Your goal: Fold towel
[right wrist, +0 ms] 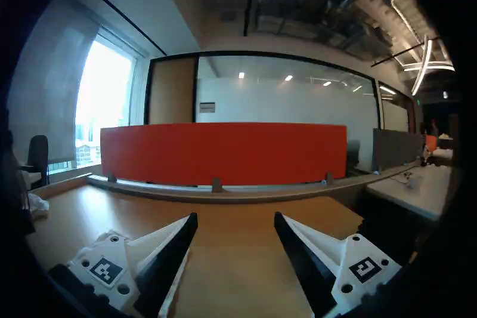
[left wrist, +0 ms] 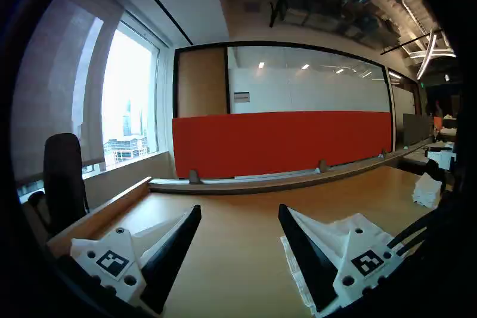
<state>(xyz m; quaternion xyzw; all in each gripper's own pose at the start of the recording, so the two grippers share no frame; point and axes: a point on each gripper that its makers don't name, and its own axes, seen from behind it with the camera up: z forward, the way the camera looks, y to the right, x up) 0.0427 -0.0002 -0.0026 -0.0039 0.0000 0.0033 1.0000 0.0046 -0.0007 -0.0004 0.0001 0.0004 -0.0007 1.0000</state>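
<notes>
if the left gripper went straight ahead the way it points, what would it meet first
Likely the red divider at the far edge of the desk, though depth is unclear; the way there looks free, the towel lying aside.

The left gripper view rides low over the desk (left wrist: 238, 258), looking past the left gripper (left wrist: 238, 207) at the red divider (left wrist: 280, 142) ahead — window (left wrist: 128, 109) off to its left. The right gripper view, equally low behind the right gripper (right wrist: 235, 215), faces that divider squarely. Both share desk, divider and the glass wall (left wrist: 298, 88) beyond.
</notes>
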